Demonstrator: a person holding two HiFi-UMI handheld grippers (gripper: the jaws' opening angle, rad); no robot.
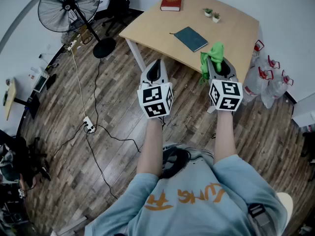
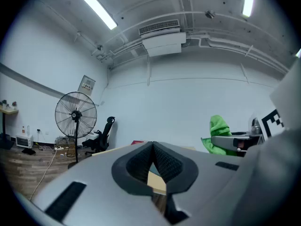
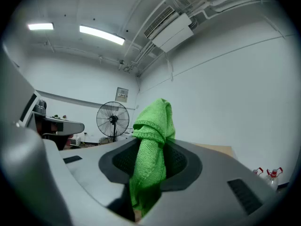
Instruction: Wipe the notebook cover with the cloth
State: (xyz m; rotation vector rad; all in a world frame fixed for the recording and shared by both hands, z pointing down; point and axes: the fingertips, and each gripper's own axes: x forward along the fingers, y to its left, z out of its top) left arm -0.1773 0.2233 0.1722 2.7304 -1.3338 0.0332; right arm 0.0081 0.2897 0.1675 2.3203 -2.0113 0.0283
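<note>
Right gripper view: soft cloth point(image 3: 150, 166) is clamped in right claw point(image 1: 219, 65), left claw point(image 2: 153, 163) is closed empty; light notebook point(image 1: 191, 38) is probably best pinned by an edge.

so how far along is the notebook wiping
Done: the cloth is clamped in the right gripper. In hand: it is held in the air, apart from the notebook; the left gripper is shut and empty. Left: all the wiping of the cover.
</note>
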